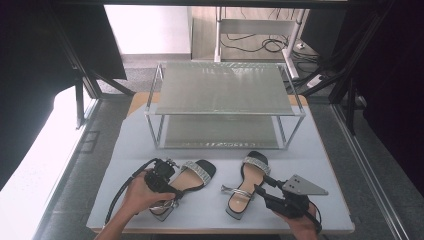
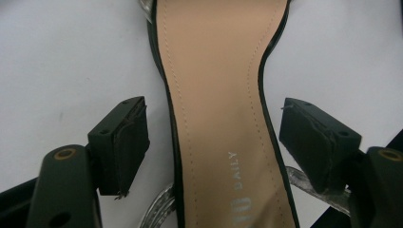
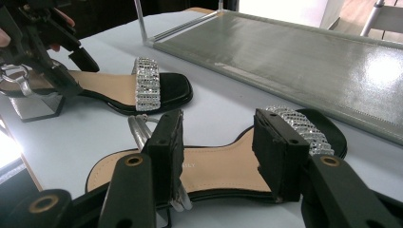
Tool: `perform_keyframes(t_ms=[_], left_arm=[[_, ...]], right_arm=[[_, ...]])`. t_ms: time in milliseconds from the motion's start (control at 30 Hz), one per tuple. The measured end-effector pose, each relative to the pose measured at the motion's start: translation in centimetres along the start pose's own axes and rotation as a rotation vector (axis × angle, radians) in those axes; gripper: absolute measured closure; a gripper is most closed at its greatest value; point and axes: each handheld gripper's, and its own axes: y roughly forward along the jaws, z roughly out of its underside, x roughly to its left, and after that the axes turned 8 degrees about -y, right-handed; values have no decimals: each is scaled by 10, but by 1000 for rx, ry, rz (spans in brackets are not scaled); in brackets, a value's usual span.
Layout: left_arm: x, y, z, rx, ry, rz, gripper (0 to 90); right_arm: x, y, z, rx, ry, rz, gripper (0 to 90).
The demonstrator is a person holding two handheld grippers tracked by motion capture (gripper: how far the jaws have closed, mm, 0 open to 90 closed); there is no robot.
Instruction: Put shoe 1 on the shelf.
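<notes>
Two black sandals with tan insoles and glittery toe straps lie side by side on the grey table. My left gripper (image 1: pixel 170 186) hangs over the left sandal (image 1: pixel 192 176). Its jaws stand open on either side of the narrow insole (image 2: pixel 214 95), with a gap on each side of it. My right gripper (image 1: pixel 264 187) points at the middle of the right sandal (image 1: pixel 248 176). These jaws stand apart too, and between them the insole (image 3: pixel 218 164) runs across, with nothing pressed. Farther off in the right gripper view are the left gripper (image 3: pixel 47 52) and the left sandal (image 3: pixel 119 88).
A two-tier rack (image 1: pixel 225 90) with metal posts and flat grey shelves stands at the back of the table (image 1: pixel 320 165), just beyond the sandals' toes. Its lower shelf (image 3: pixel 309 61) lies close past the right sandal. Cables lie on the floor behind.
</notes>
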Motion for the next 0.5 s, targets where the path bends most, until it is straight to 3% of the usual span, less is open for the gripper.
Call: perform_keyframes(t_ms=[333, 433, 500], left_arm=[[-4, 16, 0, 37, -29, -55, 294], [-5, 14, 0, 27, -25, -24, 367], [-6, 13, 0, 23, -24, -29, 406]], right_arm=[[0, 2, 2, 13, 4, -6, 536], [1, 3, 2, 14, 2, -3, 535], [1, 4, 2, 18, 2, -3, 535]])
